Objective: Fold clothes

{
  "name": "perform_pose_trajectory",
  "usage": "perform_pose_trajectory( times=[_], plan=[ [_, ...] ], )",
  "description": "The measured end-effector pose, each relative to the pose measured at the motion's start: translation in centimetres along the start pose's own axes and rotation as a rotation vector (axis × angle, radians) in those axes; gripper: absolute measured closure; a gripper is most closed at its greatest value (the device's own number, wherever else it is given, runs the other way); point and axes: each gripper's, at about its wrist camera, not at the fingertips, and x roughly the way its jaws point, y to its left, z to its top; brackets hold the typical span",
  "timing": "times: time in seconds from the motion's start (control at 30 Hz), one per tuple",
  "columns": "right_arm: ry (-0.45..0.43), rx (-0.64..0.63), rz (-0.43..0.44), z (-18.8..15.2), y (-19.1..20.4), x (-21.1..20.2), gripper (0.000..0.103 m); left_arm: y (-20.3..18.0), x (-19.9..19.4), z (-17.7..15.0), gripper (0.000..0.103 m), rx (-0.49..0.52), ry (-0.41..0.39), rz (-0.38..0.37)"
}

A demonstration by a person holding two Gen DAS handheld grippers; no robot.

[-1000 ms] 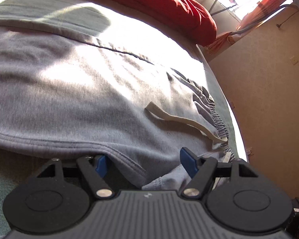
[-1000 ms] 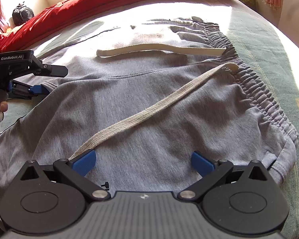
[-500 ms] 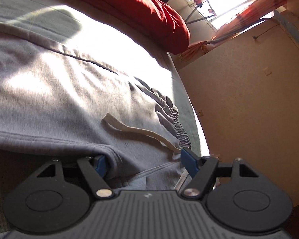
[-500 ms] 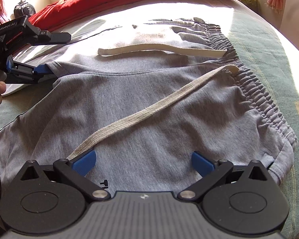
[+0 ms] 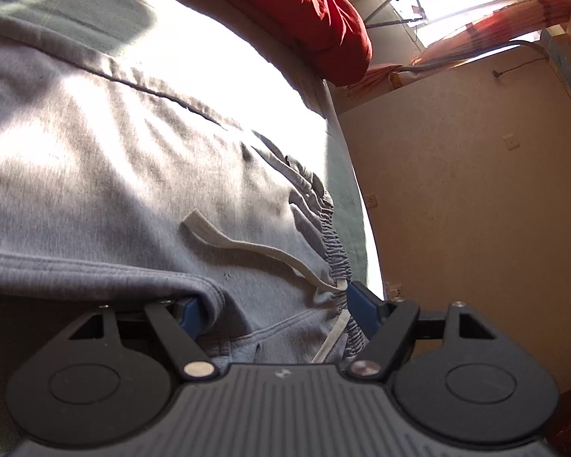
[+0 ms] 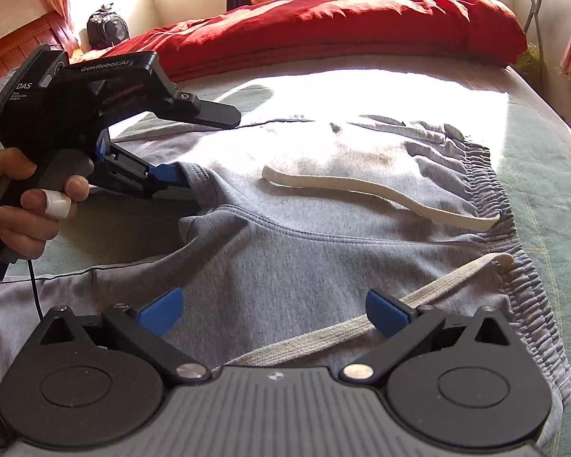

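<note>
Reading "GenRobot.AI", "DAS" on left tool (image 6: 171, 179), seemingly gripping grey sweatpants (image 6: 323, 251), right tool (image 6: 274, 310) released.

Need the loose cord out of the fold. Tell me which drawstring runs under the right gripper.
The nearer drawstring, running diagonally from the waistband down between the open right gripper fingers. The farther drawstring lies clear, higher on the grey sweatpants.
</note>
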Motion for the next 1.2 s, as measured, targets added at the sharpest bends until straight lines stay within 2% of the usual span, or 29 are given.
perform_pose_trajectory(
  times=[0.07,0.1,0.17,0.27,0.4,0.6,0.77,0.9,1.07,1.2],
  plan=[
    [-0.010,-0.019,0.056,0.5,0.7,0.7,0.003,-0.2,0.2,-0.1,0.027,0.017,0.015,0.010],
    [-0.014,-0.029,0.084,0.8,1.0,1.1,0.009,-0.2,0.1,-0.1,0.027,0.016,0.018,0.009],
    [-0.010,-0.027,0.210,1.4,1.4,1.7,0.017,-0.2,0.0,0.0,0.027,0.012,0.023,0.003],
    [0.005,-0.035,0.354,2.2,2.3,3.4,0.017,-0.2,-0.2,0.3,0.027,0.013,0.035,-0.008],
    [0.081,-0.035,0.310,2.3,3.0,6.7,0.017,0.2,0.0,0.2,0.025,0.025,0.062,-0.007],
    [0.099,0.043,0.326,1.2,1.9,6.9,0.017,2.6,0.9,-1.6,0.025,0.040,0.130,0.031],
    [0.105,0.063,0.330,0.8,1.4,6.6,0.017,3.4,1.5,-2.5,0.025,-0.039,0.178,-0.084],
    [0.083,0.043,0.329,1.1,1.5,6.1,0.017,1.8,0.8,-1.1,0.025,-0.008,0.135,-0.127],
    [0.033,0.001,0.382,2.0,2.6,4.8,0.017,0.5,1.0,-0.1,0.025,0.046,0.155,-0.094],
    [0.053,-0.043,0.379,2.3,3.5,5.3,0.017,0.6,1.5,0.2,0.025,0.052,0.167,-0.075]
  ],
)
